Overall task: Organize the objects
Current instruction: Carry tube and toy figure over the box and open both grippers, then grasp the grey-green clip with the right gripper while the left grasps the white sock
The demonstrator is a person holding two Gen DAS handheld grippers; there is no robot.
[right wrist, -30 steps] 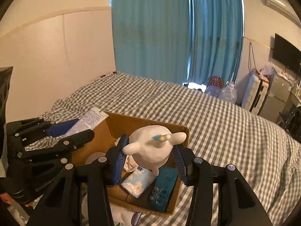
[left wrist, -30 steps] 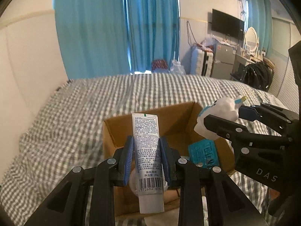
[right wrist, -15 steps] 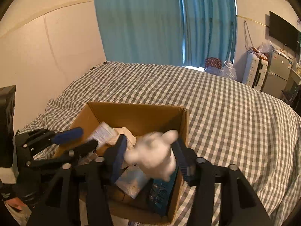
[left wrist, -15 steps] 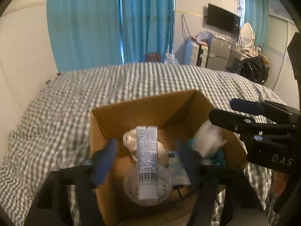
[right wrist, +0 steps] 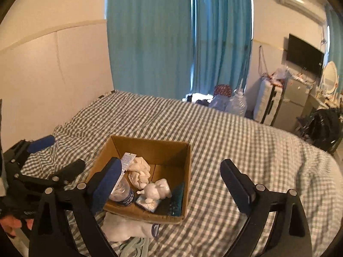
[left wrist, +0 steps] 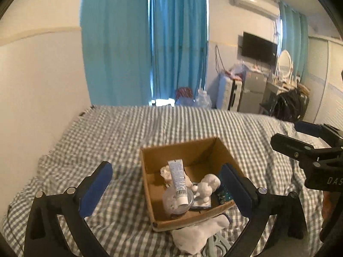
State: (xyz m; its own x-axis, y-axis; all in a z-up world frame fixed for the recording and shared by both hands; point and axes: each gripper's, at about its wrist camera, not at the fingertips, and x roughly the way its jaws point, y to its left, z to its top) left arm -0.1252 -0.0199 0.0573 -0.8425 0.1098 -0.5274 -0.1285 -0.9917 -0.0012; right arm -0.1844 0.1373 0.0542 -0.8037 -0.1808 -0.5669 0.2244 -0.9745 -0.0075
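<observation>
An open cardboard box [left wrist: 150, 184] [right wrist: 186, 171] sits on the checked bed. In it lie a white tube [left wrist: 178, 182] [right wrist: 127, 158], a white unicorn figure [left wrist: 206, 187] [right wrist: 155, 190], a clear round container [left wrist: 171, 201] [right wrist: 123, 190], a cream cloth [right wrist: 139, 171], a teal pack [left wrist: 224, 193] [right wrist: 176, 199] and a small blue packet [right wrist: 148, 204]. My left gripper [left wrist: 169, 189] is open and empty, raised above the box. My right gripper [right wrist: 173, 184] is open and empty, also above the box.
A white cloth [left wrist: 197, 233] [right wrist: 124, 227] and a pale green hanger [right wrist: 133, 247] lie at the box's near side. The bed [left wrist: 120, 132] stretches back to blue curtains [left wrist: 145, 42]. A wall [left wrist: 38, 90] borders the left. Furniture and a suitcase [left wrist: 229, 94] stand at the right.
Both grippers opened and pulled back up. The tube dropped from the left gripper and the unicorn figure from the right gripper; both now lie in the box.
</observation>
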